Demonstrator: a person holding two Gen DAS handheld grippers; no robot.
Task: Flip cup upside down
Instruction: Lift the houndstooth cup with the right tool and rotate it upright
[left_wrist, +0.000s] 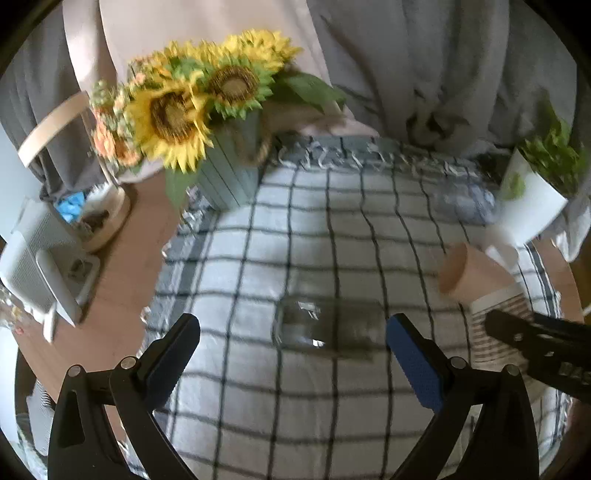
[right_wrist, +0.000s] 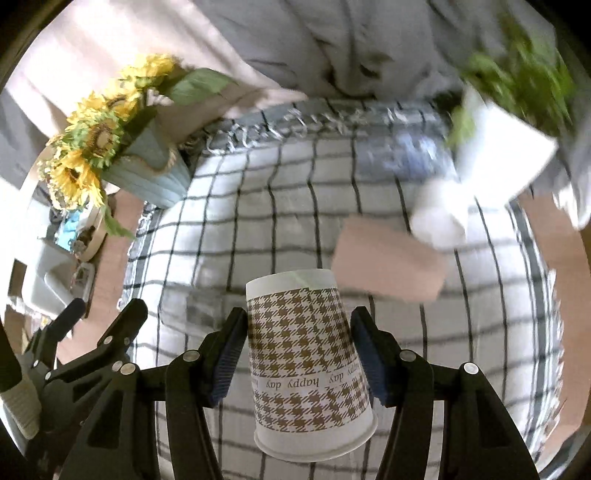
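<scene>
In the right wrist view a white paper cup (right_wrist: 306, 354) with a brown houndstooth print and the words "happy day" stands upside down, rim low, base up. My right gripper (right_wrist: 299, 354) is shut on its sides. In the left wrist view the same cup (left_wrist: 498, 332) shows at the right edge, partly behind the right gripper's black finger (left_wrist: 535, 339). My left gripper (left_wrist: 291, 354) is open and empty above the checked cloth (left_wrist: 258, 258).
A pink cup (right_wrist: 388, 258) lies on its side on the cloth, next to a blurred white cup (right_wrist: 439, 218). A sunflower pot (left_wrist: 229, 173) stands back left, a white plant pot (left_wrist: 532, 199) back right. A clear glass object (left_wrist: 314, 328) lies ahead of the left gripper.
</scene>
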